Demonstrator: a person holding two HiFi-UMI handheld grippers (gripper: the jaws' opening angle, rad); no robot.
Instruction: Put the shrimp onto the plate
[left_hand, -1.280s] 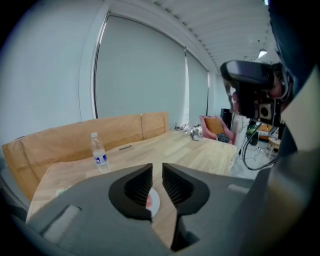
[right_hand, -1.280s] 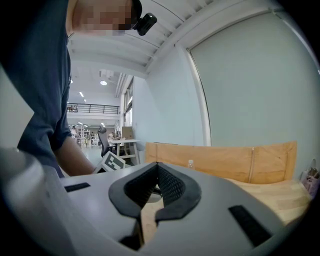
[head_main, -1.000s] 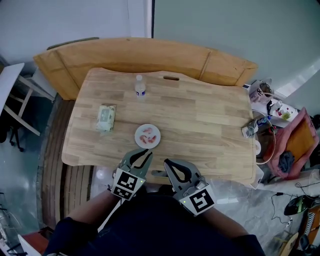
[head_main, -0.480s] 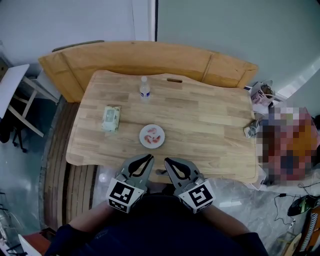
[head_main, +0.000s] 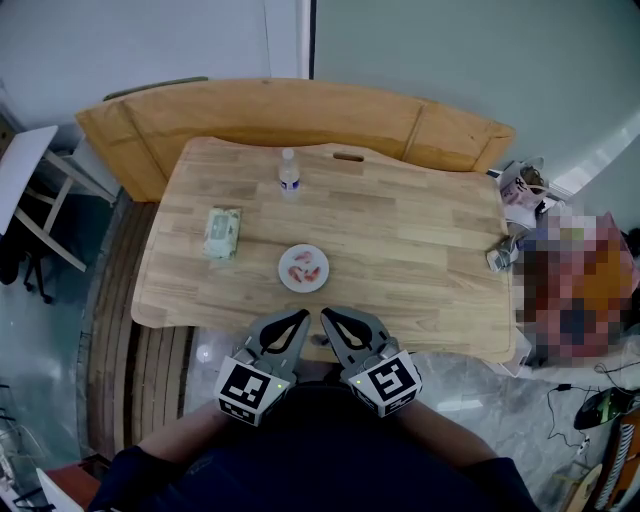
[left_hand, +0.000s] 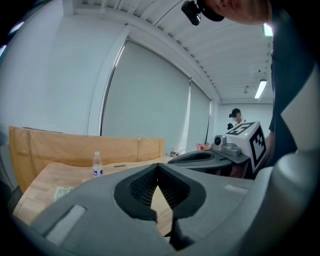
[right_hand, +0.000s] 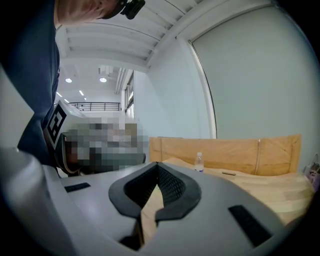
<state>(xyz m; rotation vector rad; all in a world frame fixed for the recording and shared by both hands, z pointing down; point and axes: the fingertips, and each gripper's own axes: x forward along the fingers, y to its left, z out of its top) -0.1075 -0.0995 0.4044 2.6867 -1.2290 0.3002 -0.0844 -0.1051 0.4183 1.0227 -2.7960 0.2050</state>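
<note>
A small white plate (head_main: 303, 283) sits on the wooden table (head_main: 420, 230), near its front edge, with pink shrimp (head_main: 300, 265) lying on it. Both grippers hover side by side off the table's near edge, close to my body and short of the plate. My left gripper (head_main: 302, 315) is shut with nothing in it, and so is my right gripper (head_main: 326, 315). In the left gripper view the jaw tips (left_hand: 157, 165) meet with nothing between them. The right gripper view shows its tips (right_hand: 157, 164) touching too. The plate is hidden in both gripper views.
A small water bottle (head_main: 289, 173) stands at the table's far side, also seen as the bottle (left_hand: 97, 165) and the bottle (right_hand: 199, 162). A green wipes pack (head_main: 221, 232) lies left of the plate. Clutter (head_main: 500, 256) sits at the table's right edge. A wooden bench (head_main: 300, 108) backs the table.
Both grippers have drawn back from the plate toward my body. Over the last half second the right gripper shifted a little left, closer to the left one.
</note>
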